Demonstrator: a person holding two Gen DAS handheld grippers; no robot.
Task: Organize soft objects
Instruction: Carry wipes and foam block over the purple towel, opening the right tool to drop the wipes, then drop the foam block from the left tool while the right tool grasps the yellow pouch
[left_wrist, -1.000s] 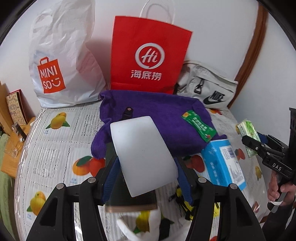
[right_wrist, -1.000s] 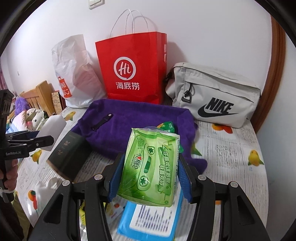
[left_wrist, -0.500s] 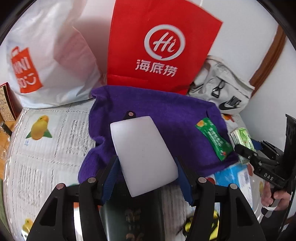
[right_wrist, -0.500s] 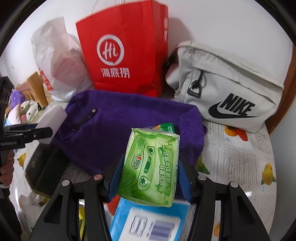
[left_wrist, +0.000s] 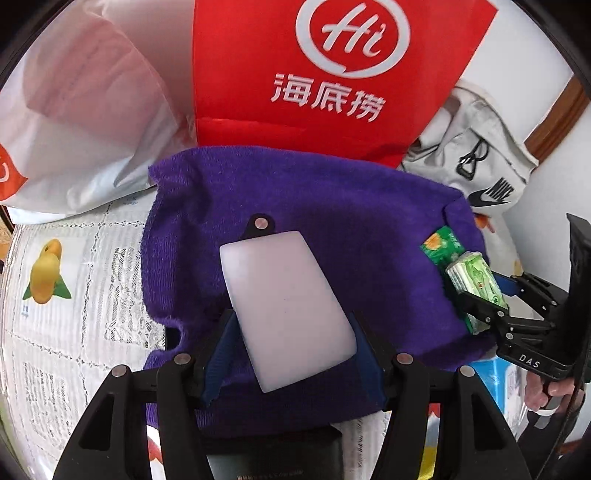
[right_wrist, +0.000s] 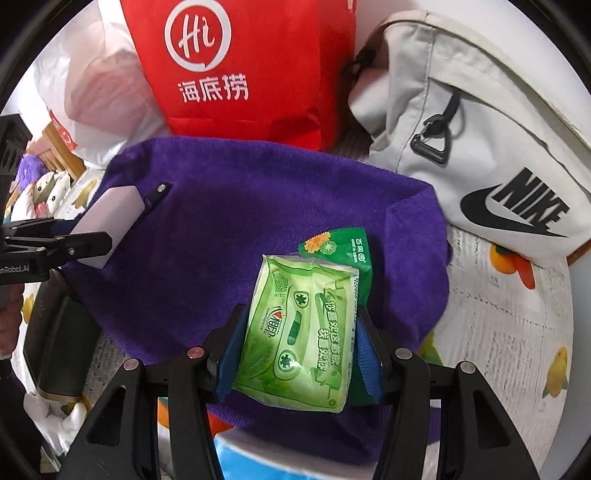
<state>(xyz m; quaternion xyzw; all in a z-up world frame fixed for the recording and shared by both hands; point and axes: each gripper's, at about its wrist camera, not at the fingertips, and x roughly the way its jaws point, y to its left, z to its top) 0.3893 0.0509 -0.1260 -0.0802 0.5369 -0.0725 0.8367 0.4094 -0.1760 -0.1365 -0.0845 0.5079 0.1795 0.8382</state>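
Purple towel (left_wrist: 332, 236): spread flat across the middle of both frames, directly ahead of and below each hand-held gripper, long axis running left to right across the frame; plush, nubby pile, soft rumpled edges, a notch at its lower left in the left wrist view. Rested on a worktop (left_wrist: 66, 317) under a lace-patterned cover printed with fruit.

Left hand-held gripper (left_wrist: 291, 350): pinched on a white block (left_wrist: 288, 310), smooth, matte, rounded corners, slab-shaped, long axis pointing up the frame and away from the camera. Hung over the towel's left-centre part; touching or just above, not possible to tell.

Right hand-held gripper (right_wrist: 299, 350): clamped on a green tissue pack (right_wrist: 299, 332), glossy crinkled film, pillowy, long axis likewise up the frame. Sat over the towel's right portion, just below a flat green sachet (right_wrist: 340, 251) lying on the pile.

Judged equally near the towel, each over its own half, so the coming set-down probably a short drop straight ahead rather than a sideways reach.

Outward: a small black clip (right_wrist: 159, 192) on the towel near the block. Behind the towel, in the upper frame, a stiff red paper bag (left_wrist: 332, 74), a crumpled white plastic bag (left_wrist: 81, 122) at upper left, a grey fabric bag (right_wrist: 480, 140) at upper right. At the bottom edge, a dark flat case (left_wrist: 273, 454) and a blue pack (right_wrist: 258, 458), each partly tucked under the towel's near hem.
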